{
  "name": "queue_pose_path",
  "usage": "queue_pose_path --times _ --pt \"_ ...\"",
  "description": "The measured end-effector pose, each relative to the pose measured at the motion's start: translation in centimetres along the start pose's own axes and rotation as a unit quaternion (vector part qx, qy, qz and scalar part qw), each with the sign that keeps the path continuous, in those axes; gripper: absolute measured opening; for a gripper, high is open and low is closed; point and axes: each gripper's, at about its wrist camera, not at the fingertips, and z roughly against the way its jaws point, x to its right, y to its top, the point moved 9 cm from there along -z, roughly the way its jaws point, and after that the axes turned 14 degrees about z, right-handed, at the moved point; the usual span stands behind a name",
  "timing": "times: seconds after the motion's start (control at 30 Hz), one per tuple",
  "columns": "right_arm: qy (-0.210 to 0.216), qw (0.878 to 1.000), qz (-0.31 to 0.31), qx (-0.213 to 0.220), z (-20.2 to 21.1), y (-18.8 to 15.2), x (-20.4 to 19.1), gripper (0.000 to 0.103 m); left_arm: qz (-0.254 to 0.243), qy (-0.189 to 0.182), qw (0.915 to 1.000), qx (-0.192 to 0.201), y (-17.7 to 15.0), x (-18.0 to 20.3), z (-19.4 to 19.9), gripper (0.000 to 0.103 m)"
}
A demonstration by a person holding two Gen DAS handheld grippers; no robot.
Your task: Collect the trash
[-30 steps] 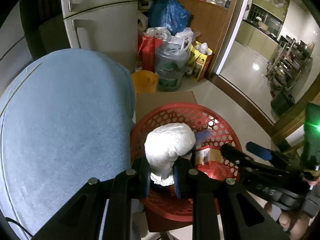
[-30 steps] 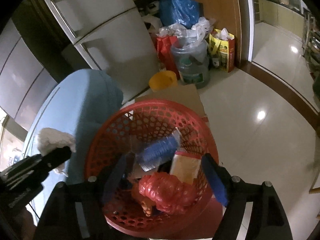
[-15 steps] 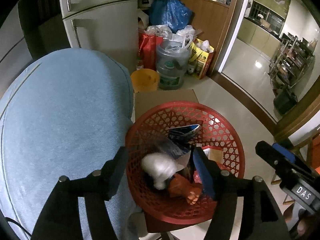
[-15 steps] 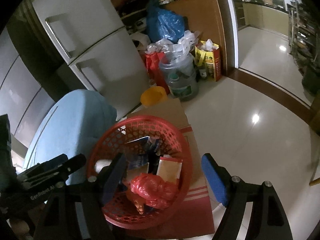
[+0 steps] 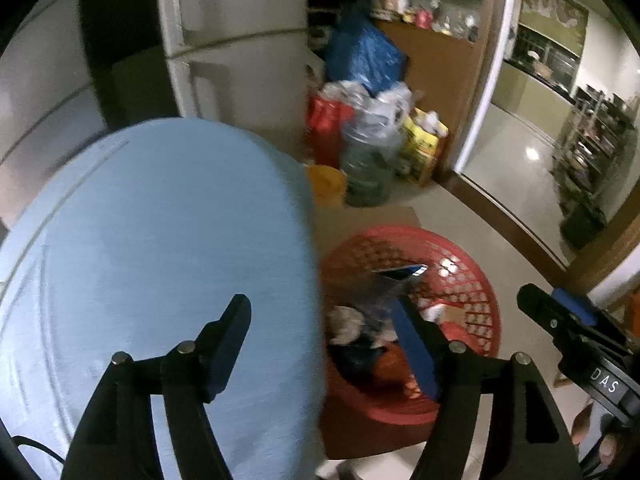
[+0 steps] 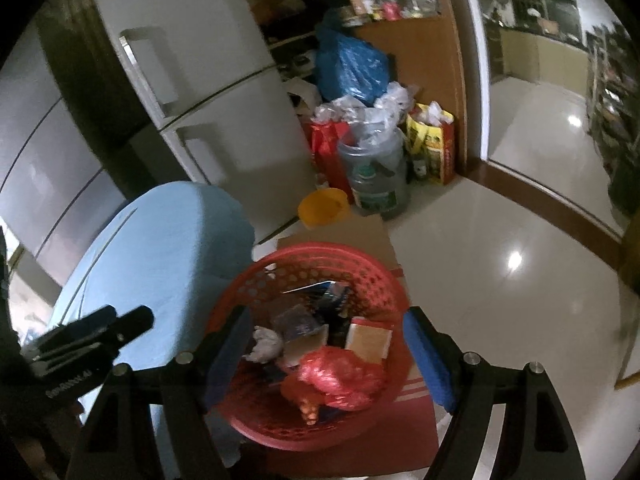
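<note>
A red plastic basket (image 6: 372,264) stands on the floor on a piece of cardboard beside the blue-covered table (image 5: 160,240); it also shows in the left wrist view (image 5: 476,280). In it lie a crumpled white tissue wad (image 6: 266,346), a red plastic bag (image 6: 340,376), a small box (image 6: 368,342) and dark wrappers. The wad also shows in the left wrist view (image 5: 346,320). My left gripper (image 5: 324,332) is open and empty, above the table edge and the basket. My right gripper (image 6: 326,354) is open and empty, above the basket.
A white fridge (image 6: 208,92) stands behind the table. Bags, a water jug (image 6: 376,172) and a yellow bowl (image 6: 324,206) crowd the floor by a wooden cabinet. Shiny tiled floor (image 6: 520,240) opens to the right through a doorway.
My left gripper opened and dropped the white tissue wad into the basket, then drew back left over the table. My right gripper rose and stayed open.
</note>
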Motion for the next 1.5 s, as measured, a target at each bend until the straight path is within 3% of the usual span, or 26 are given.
queue_pose_path --times 0.27,0.5,0.63,1.5 --pt "-0.009 0.998 0.053 0.014 1.7 -0.2 -5.8 0.082 0.035 0.020 0.9983 0.041 -0.4 -4.9 4.5 0.075" --pt "-0.041 0.997 0.065 0.013 3.5 -2.6 -7.6 0.082 0.060 0.028 0.9960 0.060 -1.7 -7.9 7.1 0.075" --pt "-0.047 0.996 0.068 0.014 4.6 -3.7 -8.2 0.082 0.063 0.030 0.9957 0.060 -2.5 -8.4 7.9 0.081" --pt "-0.049 0.995 0.090 0.008 5.2 -4.6 -9.2 0.083 0.068 0.025 0.9954 0.063 -3.9 -8.7 9.4 0.084"
